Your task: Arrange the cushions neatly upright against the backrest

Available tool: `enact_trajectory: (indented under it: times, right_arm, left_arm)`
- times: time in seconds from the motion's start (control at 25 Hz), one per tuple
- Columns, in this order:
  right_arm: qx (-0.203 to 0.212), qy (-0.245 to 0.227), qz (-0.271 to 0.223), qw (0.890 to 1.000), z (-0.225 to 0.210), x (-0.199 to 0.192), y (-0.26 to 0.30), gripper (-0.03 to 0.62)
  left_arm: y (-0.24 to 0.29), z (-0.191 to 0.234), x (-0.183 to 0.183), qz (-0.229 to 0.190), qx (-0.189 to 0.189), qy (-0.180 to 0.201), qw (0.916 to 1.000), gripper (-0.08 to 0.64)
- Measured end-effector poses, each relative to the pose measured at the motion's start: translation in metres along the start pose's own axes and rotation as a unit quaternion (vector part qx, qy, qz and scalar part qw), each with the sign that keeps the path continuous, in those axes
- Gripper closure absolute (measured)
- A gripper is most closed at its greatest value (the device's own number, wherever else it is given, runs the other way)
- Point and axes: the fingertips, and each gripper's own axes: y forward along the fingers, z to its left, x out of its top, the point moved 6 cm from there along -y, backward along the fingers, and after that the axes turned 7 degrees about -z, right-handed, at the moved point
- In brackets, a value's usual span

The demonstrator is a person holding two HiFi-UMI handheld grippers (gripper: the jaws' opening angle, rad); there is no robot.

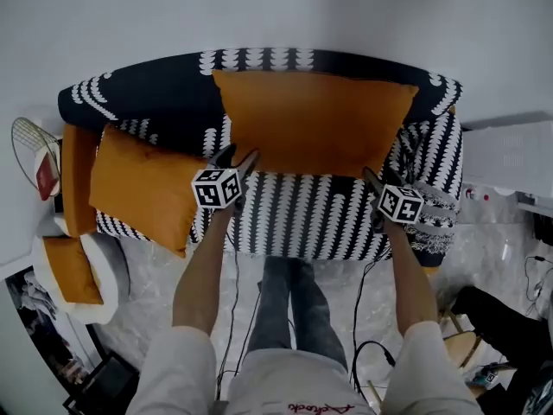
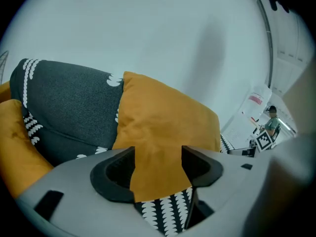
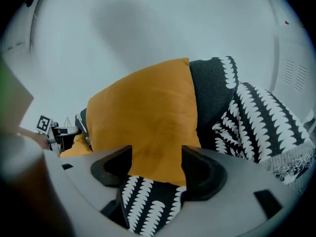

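Both tools stand with their jaws apart and clamp nothing: the left gripper (image 1: 238, 157) sits just near the lower left corner of the large cushion (image 1: 315, 119), the right gripper (image 1: 384, 178) just near its lower right corner. Each gripper view shows orange cloth beyond the gap, with the dark pads clear of it.

Largest is the sofa (image 1: 164, 98), a long rounded piece with a dark, finely woven backrest and a seat (image 1: 302, 210) covered in black cloth with rows of white scalloped stripes. A throw (image 3: 276, 132) in the same pattern, fringed at its edge, hangs over the right arm.

Next in size, the large cushion is a plump orange rectangle of soft, slightly wrinkled fabric, standing upright against the middle of the backrest. A second cushion (image 1: 143, 184), orange and squarer, lies tilted at the left end of the seat. A small cushion (image 1: 73, 266) of the same colour rests on a white stool (image 1: 108, 275) left of the sofa.

Behind is a plain pale wall (image 1: 259, 7); underfoot is a grey marbled floor (image 1: 484, 249), where thin black cables (image 1: 359, 318) trail
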Motion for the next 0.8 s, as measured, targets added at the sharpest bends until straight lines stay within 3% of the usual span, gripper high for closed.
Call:
enact_trajectory:
  times: [0.12, 0.28, 0.4, 0.8]
  right_arm:
    - [0.013, -0.004, -0.015, 1.000, 0.012, 0.004, -0.020, 0.294]
    - [0.023, -0.019, -0.048, 0.998, 0.035, 0.013, -0.055, 0.475]
    - [0.026, -0.030, -0.066, 0.997, 0.048, 0.023, -0.073, 0.554]
    - [0.069, -0.060, -0.085, 0.992, 0.087, 0.044, -0.132, 0.565]
  left_arm:
    - [-0.020, -0.015, -0.003, -0.009, -0.006, 0.008, 0.9999, 0.289]
    - [-0.056, -0.037, -0.007, -0.017, -0.015, 0.016, 0.9996, 0.428]
    - [-0.076, -0.051, -0.005, -0.027, -0.028, 0.016, 0.9991, 0.497]
    - [-0.154, -0.098, 0.016, -0.076, -0.033, 0.042, 0.9957, 0.531]
